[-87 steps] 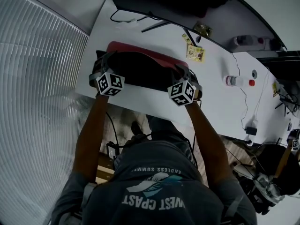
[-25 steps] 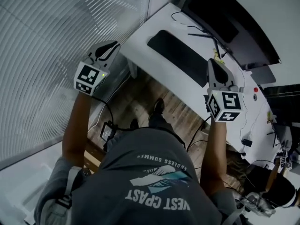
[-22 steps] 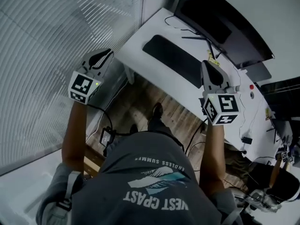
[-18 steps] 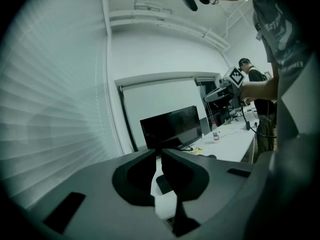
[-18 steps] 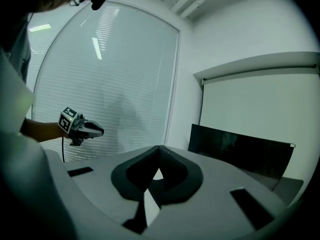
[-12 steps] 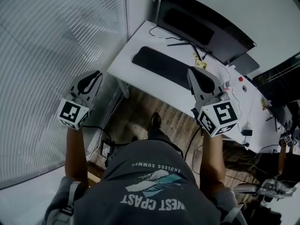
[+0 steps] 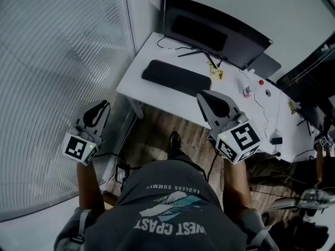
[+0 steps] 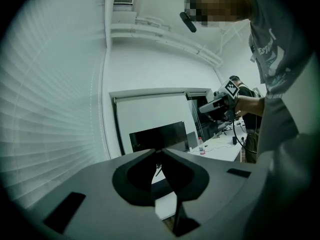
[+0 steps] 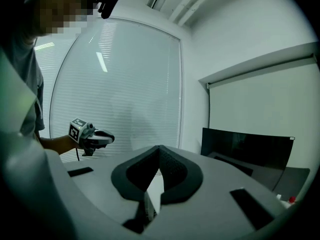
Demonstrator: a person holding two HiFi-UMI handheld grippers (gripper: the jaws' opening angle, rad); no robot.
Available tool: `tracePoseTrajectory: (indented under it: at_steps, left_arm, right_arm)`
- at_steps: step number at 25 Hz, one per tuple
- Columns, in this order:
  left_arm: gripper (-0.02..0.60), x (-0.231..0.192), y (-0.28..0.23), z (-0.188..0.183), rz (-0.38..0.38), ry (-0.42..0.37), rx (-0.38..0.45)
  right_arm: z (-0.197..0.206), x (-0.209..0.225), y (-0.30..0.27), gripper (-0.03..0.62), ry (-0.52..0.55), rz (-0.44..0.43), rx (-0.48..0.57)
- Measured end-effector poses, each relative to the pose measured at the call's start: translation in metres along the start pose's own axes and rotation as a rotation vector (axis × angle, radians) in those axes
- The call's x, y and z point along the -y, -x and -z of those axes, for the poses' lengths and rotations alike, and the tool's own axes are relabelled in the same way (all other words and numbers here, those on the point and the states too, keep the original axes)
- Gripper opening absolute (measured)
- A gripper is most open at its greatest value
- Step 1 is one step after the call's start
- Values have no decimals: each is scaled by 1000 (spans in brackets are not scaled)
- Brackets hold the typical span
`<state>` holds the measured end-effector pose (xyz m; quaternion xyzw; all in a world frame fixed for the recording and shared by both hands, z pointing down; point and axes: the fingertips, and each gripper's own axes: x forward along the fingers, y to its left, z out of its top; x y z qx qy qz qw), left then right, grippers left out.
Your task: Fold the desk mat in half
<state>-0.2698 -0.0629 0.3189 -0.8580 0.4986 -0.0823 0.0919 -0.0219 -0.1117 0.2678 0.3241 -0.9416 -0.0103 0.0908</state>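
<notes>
Both hands are backing off now. A few seconds ago they were down on the desk mat with its red underside flipped up. Now the left gripper and right gripper are hanging well clear of the desk, jaws pinched together on nothing. The mat is lying as a dark narrow strip in front of the monitor, so I'm guessing the fold is done.

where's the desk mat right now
In the head view the desk mat lies flat on the left part of the white desk, just in front of the monitor and left of the small bottle.
</notes>
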Motion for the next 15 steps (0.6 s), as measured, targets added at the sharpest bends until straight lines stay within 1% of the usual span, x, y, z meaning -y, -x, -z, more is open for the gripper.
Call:
tracePoseTrajectory:
  at_steps: [15]
  left_arm:
    - [45,15,-14,12,56,-15,-34]
  right_arm:
    - [10,8,7,25,-24,20,-8]
